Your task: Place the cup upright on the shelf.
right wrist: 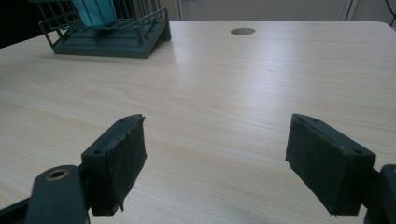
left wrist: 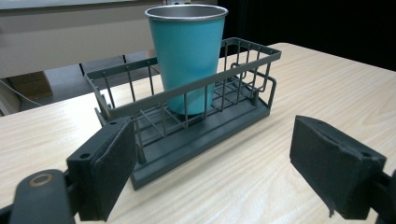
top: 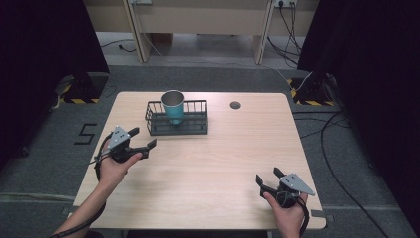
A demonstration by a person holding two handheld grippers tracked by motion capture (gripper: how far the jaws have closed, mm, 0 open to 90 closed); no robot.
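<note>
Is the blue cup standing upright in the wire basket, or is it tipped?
Upright. The blue cup stands inside the wire basket, its open rim level on top and its base on the basket floor.

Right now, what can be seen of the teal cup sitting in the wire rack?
The teal tapered metal cup looks like painted steel, with a bare silvery rim and a shiny inside. It stands upright, mouth up, wider at the top than at the base, and appears empty. It sits inside the dark grey wire rack, towards that rack's left half in the high view, its base on the rack's floor and its upper half rising above the top rail. Neither pair of tongs touches it; the left tongs face it, open.
</note>
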